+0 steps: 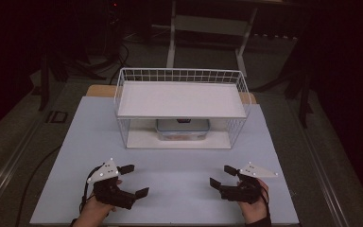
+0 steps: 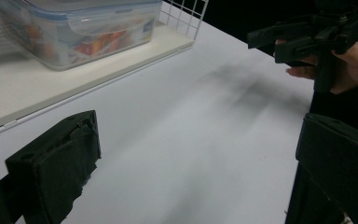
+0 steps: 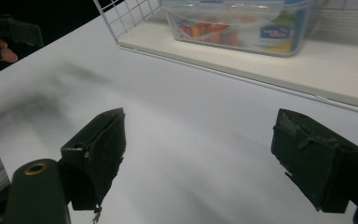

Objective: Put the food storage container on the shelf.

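Observation:
A white wire rack (image 1: 182,106) with two shelves stands at the middle back of the table. On its lower shelf (image 2: 23,93) (image 3: 335,74) sits a clear lidded plastic container (image 1: 182,129) (image 2: 74,30) (image 3: 235,23) with colourful contents. My left gripper (image 1: 134,179) (image 2: 196,163) rests near the table's front left, open, nothing between its jaws. My right gripper (image 1: 221,176) (image 3: 198,161) rests near the front right, open and empty too. Both point toward the rack. The left gripper view also shows the right gripper (image 2: 303,39) in the person's hand (image 2: 354,65).
The pale table top (image 1: 170,165) lies bare between the grippers and the rack. Dark floor, cables and a metal stand frame (image 1: 208,28) lie beyond the table's far edge.

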`<state>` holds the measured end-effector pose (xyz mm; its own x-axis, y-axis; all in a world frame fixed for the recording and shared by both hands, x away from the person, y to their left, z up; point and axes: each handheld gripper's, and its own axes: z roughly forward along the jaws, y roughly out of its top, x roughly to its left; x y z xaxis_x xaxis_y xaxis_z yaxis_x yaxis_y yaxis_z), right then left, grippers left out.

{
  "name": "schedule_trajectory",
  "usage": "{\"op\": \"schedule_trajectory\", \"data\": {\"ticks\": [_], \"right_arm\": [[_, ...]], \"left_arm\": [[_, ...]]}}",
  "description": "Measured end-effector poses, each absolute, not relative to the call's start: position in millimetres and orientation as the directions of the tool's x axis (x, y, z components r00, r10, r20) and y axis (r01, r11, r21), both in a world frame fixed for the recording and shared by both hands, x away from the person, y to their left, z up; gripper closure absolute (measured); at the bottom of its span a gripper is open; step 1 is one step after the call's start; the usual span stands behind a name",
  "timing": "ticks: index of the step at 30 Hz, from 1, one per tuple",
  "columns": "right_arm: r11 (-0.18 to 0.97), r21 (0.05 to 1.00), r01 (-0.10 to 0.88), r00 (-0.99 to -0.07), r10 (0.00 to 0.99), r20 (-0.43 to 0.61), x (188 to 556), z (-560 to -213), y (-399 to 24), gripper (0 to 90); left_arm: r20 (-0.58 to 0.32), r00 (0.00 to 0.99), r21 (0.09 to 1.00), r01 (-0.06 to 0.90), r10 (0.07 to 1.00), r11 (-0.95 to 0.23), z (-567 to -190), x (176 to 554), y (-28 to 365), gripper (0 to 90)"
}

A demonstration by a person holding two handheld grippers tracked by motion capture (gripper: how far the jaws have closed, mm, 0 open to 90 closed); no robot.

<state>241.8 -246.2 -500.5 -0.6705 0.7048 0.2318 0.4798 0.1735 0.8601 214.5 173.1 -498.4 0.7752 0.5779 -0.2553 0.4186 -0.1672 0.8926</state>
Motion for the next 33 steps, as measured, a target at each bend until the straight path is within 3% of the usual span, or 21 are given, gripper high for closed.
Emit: {"op": "schedule_trajectory", "data": {"ticks": [12, 33], "right_arm": [[0.153, 0.848, 0.507, -0.635, 0.732, 0.248, 230, -507, -273, 17.4], [0.162, 0.829, 0.536, -0.625, 0.736, 0.261, 232, -516, -278, 17.4]], "left_arm": [[-0.262, 0.764, 0.881, 0.438, 0.589, -0.177, -507, 205, 193, 0.0], [-0.247, 0.762, 0.879, 0.436, 0.599, -0.192, -512, 204, 192, 0.0]]}}
